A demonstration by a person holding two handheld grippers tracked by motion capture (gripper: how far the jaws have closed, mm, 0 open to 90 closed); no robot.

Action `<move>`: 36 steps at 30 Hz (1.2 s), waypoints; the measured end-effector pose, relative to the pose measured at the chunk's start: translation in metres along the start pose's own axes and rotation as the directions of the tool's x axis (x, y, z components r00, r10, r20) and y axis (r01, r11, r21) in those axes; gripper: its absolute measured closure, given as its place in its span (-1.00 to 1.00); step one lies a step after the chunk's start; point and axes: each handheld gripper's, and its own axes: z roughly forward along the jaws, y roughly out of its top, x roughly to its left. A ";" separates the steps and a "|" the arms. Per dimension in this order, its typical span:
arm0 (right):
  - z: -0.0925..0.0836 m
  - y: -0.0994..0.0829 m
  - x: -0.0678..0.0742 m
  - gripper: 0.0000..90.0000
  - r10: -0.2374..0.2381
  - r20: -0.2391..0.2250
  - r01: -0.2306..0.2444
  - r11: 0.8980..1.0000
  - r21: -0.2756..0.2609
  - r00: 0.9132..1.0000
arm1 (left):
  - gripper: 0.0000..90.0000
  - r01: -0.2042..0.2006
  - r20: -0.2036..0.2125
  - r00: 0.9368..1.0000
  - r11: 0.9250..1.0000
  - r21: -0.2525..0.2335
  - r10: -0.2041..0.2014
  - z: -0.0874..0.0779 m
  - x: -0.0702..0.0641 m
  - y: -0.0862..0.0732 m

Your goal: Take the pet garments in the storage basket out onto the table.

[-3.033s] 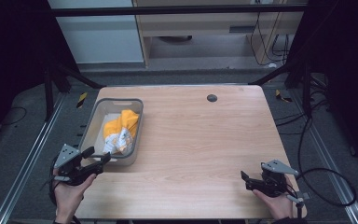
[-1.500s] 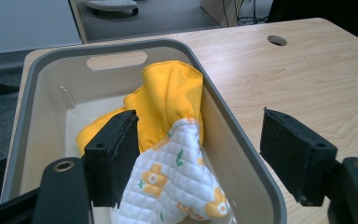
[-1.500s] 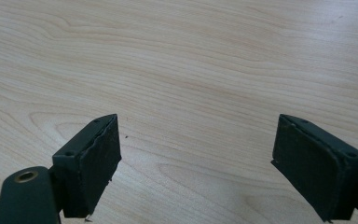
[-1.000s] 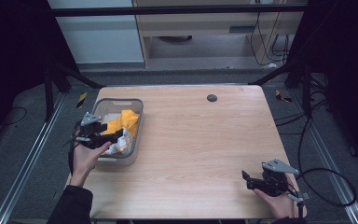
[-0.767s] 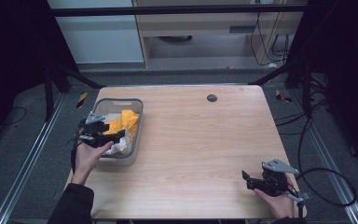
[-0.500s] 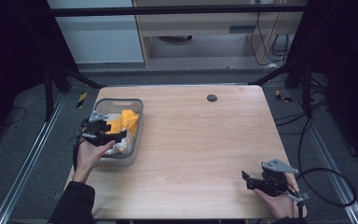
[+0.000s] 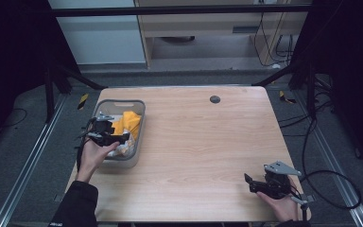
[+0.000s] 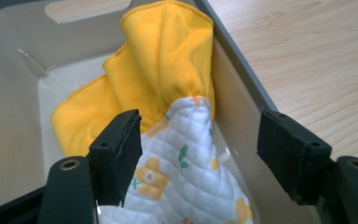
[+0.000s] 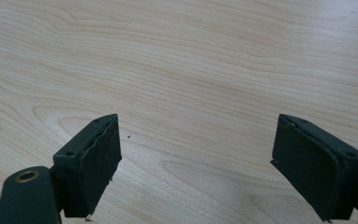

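- High view: a pale wood-grain worktop [image 7: 203, 142] with rounded corners stands over a grey carpeted floor [image 7: 28, 156], and a small dark round hole [image 7: 214, 99] sits near its far edge.
- A translucent grey plastic bin [image 7: 139, 125] with rounded corners rests at the worktop's left side, close to the left edge, holding a yellow cloth [image 7: 126, 122] and a white quilted cloth [image 7: 123, 147].
- The left tool [image 7: 108, 137] is held over the bin's near left part, its black jaws pointing right toward the cloths; how wide they stand cannot be told from here.
- The right tool [image 7: 260, 183] lies low at the near right corner, a grey three-cornered plate on top and a cable trailing off the edge; its jaws point left.
- The wide middle of the worktop between the two tools is bare wood.
- Left gripper view: the left tool [image 8: 200, 140] has its jaws spread, holding nothing; the left jaw sits just beside or against the quilted cloth [image 8: 186, 186], the right jaw outside the bin wall [image 8: 235, 74].
- The quilted cloth is soft, white, stitched in diamonds, printed with yellow flowers and green leaves; the smooth yellow cloth [image 8: 154, 70] rises in folds behind it, leaning on the bin's wall.
- Right gripper view: the right tool [image 9: 196, 161] has its jaws spread wide over bare wood [image 9: 191, 56], pinching nothing.
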 end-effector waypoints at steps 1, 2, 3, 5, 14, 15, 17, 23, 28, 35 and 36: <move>0.000 0.000 0.000 -0.66 0.001 0.000 -0.001 1.000 0.000 1.000 | -0.31 0.000 0.000 1.000 1.000 0.000 0.000 0.000 0.000 0.000; 0.000 0.000 0.000 -0.66 0.001 0.000 -0.001 1.000 -0.001 1.000 | -0.30 -0.004 -0.002 1.000 1.000 0.014 0.004 0.002 0.000 0.000; 0.000 0.000 0.000 -0.66 0.001 0.000 -0.001 1.000 -0.001 1.000 | -0.29 -0.004 -0.002 1.000 1.000 0.014 0.004 0.002 0.000 0.000; 0.000 0.000 0.000 -0.66 0.001 -0.001 -0.001 1.000 -0.001 1.000 | -0.27 -0.002 0.004 1.000 1.000 0.022 0.002 0.004 0.000 -0.001; 0.000 0.000 0.000 -0.66 -0.003 -0.005 0.003 1.000 0.004 1.000 | -0.14 -0.004 -0.013 1.000 0.998 0.058 0.005 0.015 -0.001 -0.003; 0.000 0.000 0.000 -0.66 -0.003 -0.005 0.003 1.000 0.004 1.000 | -0.13 -0.004 -0.013 1.000 0.998 0.058 0.005 0.015 -0.001 -0.003; 0.000 0.000 0.001 -0.66 -0.005 -0.007 0.005 1.000 0.005 1.000 | -0.08 -0.004 -0.015 1.000 0.998 0.061 0.005 0.016 -0.001 -0.003; 0.001 -0.001 0.001 -0.66 -0.011 -0.008 0.011 1.000 0.011 1.000 | 0.06 -0.005 -0.012 1.000 0.997 0.078 0.006 0.021 -0.002 -0.004; 0.001 -0.001 0.001 -0.66 -0.010 -0.013 0.010 1.000 0.018 1.000 | 0.18 -0.001 -0.029 1.000 0.995 0.095 0.004 0.024 -0.004 -0.005; 0.002 -0.001 0.001 -0.66 -0.015 -0.015 0.015 1.000 0.021 1.000 | 0.38 0.012 -0.033 0.999 0.994 0.110 -0.009 0.025 -0.004 -0.006; 0.002 -0.001 0.001 -0.66 -0.015 -0.015 0.015 1.000 0.022 1.000 | 0.38 0.013 -0.031 0.999 0.994 0.112 -0.009 0.025 -0.004 -0.006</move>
